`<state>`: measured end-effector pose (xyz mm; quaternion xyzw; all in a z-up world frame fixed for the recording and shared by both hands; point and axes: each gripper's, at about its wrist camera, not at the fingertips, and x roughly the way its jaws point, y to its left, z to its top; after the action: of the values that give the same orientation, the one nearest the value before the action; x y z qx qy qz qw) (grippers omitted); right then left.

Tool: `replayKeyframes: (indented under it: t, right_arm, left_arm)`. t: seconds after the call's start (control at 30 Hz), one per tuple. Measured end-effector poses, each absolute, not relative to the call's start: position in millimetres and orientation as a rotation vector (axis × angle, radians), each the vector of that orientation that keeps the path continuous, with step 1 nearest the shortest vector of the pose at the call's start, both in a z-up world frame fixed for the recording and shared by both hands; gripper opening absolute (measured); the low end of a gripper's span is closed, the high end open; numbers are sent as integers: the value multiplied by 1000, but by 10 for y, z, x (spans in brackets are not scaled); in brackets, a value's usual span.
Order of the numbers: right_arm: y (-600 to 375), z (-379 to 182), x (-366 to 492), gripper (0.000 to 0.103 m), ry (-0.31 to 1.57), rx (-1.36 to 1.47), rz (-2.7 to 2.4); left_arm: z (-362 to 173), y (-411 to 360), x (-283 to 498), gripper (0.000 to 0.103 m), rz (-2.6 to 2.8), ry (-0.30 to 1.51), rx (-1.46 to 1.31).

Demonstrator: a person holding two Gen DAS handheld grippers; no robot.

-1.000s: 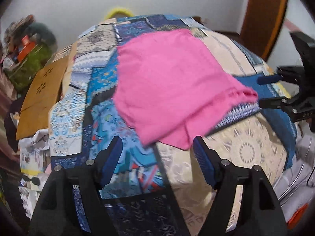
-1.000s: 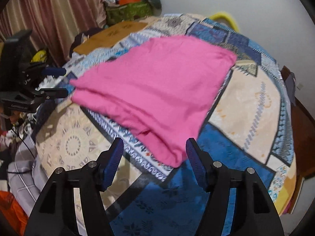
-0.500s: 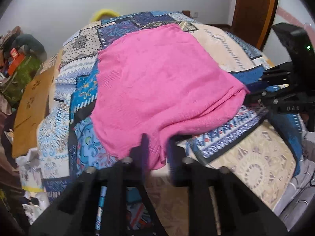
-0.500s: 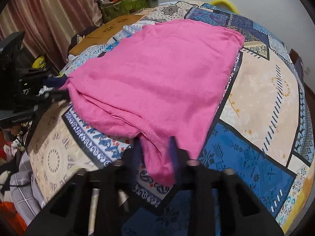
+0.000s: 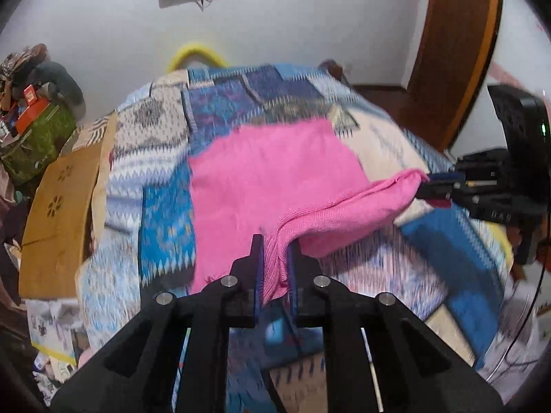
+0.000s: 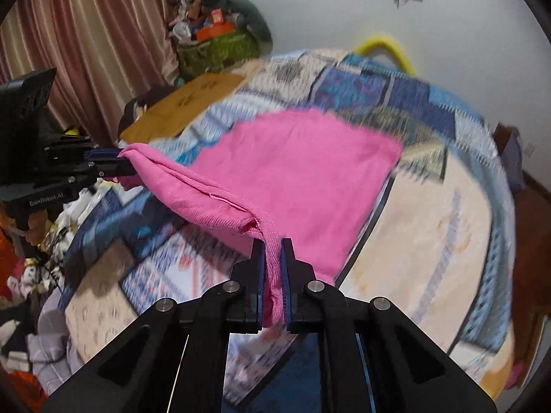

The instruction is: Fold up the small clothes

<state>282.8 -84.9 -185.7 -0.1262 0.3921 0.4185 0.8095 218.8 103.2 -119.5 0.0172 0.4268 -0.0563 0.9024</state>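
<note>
A pink knit garment (image 5: 275, 175) lies on a patchwork bedspread (image 5: 162, 137). My left gripper (image 5: 273, 251) is shut on its near left corner and holds it off the bed. My right gripper (image 6: 273, 251) is shut on the near right corner of the garment (image 6: 303, 161). The near edge hangs stretched between the two grippers, lifted above the bedspread (image 6: 437, 227). The right gripper also shows at the right of the left wrist view (image 5: 430, 186), and the left gripper at the left of the right wrist view (image 6: 120, 161). The far part of the garment rests flat.
A brown cardboard sheet (image 5: 58, 206) lies on the bed's left side. A green basket of clutter (image 6: 217, 48) stands by the curtain (image 6: 86, 34). A yellow hoop (image 6: 385, 44) sits behind the bed, a wooden door (image 5: 454, 51) at the right. Clothes lie piled below the bed's edge (image 6: 31, 292).
Both grippers went from open to shut on the garment's near corners. They have now lifted the near edge off the bed and pulled it back; the views are blurred by motion.
</note>
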Motion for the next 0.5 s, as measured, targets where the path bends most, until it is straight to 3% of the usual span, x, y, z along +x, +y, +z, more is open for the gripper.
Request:
replayKeyframes:
  t: [0.27,0.5]
  right_arm:
    - [-668,-1546,3401,7,761,-273,847]
    - [-455,-1767,4031,7,788,-277,802]
  left_arm:
    - [-1007,1274,3096,11,-94,886,-6]
    - [-1357,1454,3803,11,-79,947,-29]
